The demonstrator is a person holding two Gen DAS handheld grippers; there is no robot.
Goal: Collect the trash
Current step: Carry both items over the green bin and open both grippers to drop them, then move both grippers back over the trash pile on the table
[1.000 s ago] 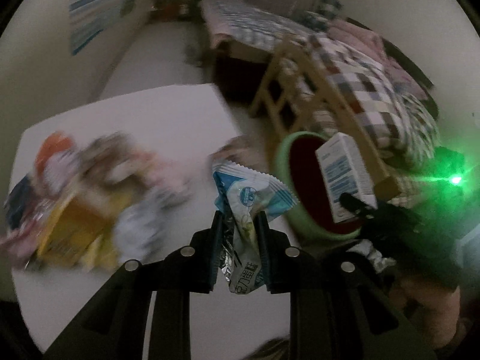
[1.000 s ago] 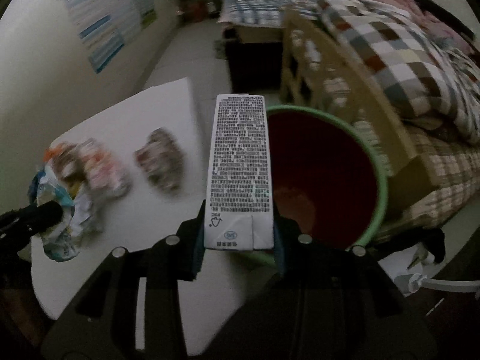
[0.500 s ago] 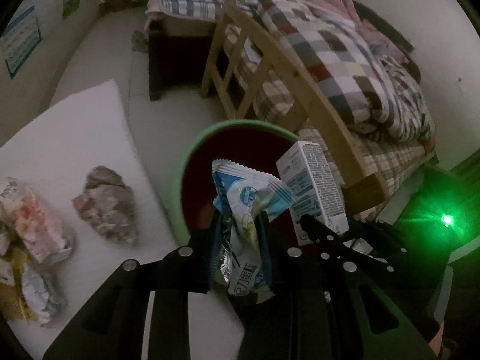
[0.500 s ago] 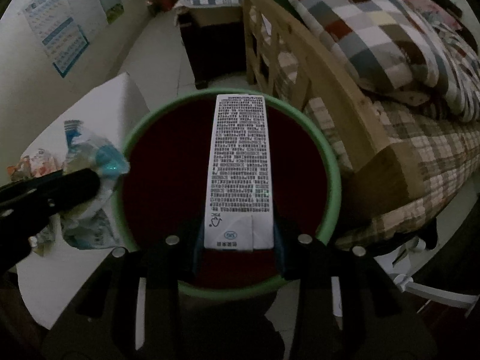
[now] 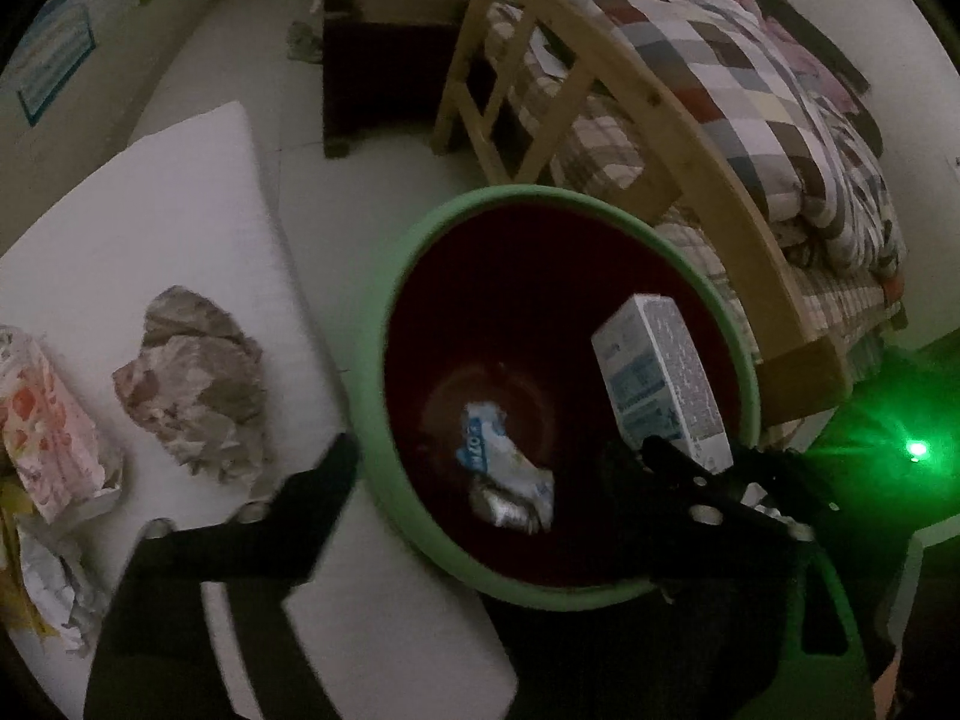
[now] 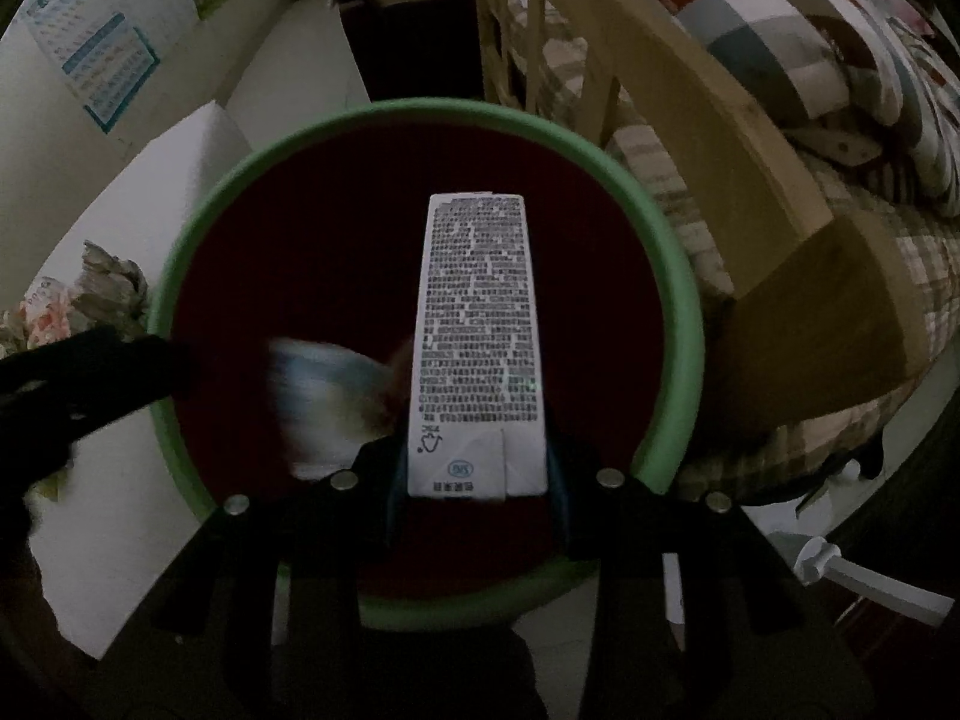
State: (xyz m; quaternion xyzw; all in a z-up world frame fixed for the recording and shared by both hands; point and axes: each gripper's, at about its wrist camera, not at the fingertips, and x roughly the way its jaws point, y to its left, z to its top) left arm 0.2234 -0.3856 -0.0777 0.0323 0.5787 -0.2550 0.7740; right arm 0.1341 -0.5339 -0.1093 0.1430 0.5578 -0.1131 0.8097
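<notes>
A green-rimmed bin with a dark red inside stands beside the white table. A blue and white wrapper lies loose in the bin's bottom; in the right wrist view it shows as a blur. My left gripper is open and empty over the bin's near rim. My right gripper is shut on a white carton and holds it over the bin's mouth. The carton also shows in the left wrist view.
Crumpled brownish paper and several other wrappers lie on the table left of the bin. A wooden bed frame with a checked quilt stands right behind the bin. A green light glows at the right.
My left gripper has opened and the blue and white wrapper has dropped into the bin. Both grippers came over the bin. The right gripper still holds the carton.
</notes>
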